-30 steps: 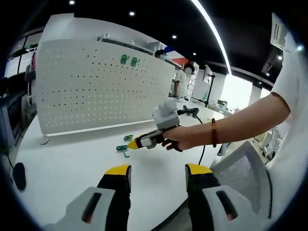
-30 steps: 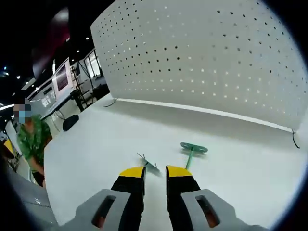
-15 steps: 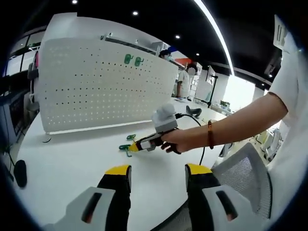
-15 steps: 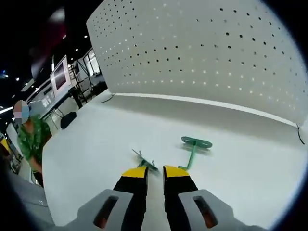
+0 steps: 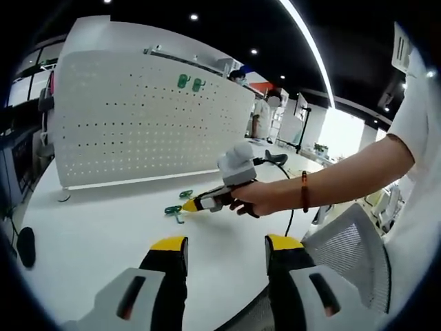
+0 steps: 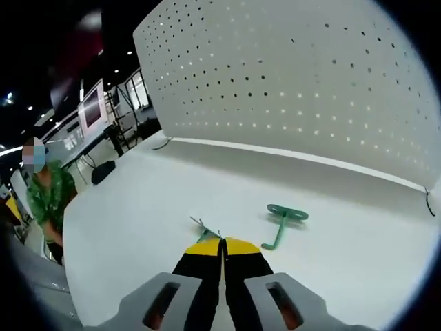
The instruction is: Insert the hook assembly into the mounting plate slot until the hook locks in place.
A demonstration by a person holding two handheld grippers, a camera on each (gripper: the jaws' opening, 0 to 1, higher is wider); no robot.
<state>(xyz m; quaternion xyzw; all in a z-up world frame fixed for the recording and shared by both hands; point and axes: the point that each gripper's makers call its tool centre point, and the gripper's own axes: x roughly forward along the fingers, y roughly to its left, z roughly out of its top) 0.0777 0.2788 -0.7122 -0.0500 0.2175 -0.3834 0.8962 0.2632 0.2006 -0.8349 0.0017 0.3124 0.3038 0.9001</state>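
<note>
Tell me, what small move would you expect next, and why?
Probably a gentle lift. The right hand-held gripper has its jaws together over a green hook on the white table, so raising it toward the pegboard would show whether the grip holds. A second hook lies beside it.

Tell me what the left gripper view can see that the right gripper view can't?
The left gripper view alone has two green hooks already hanging high on the board, the person's arm, and the left tool with jaws apart. The right gripper view alone has the right tool's jaws pressed together close up over one hook. Both share the white pegboard, the white table, and the green hooks lying on it.
</note>
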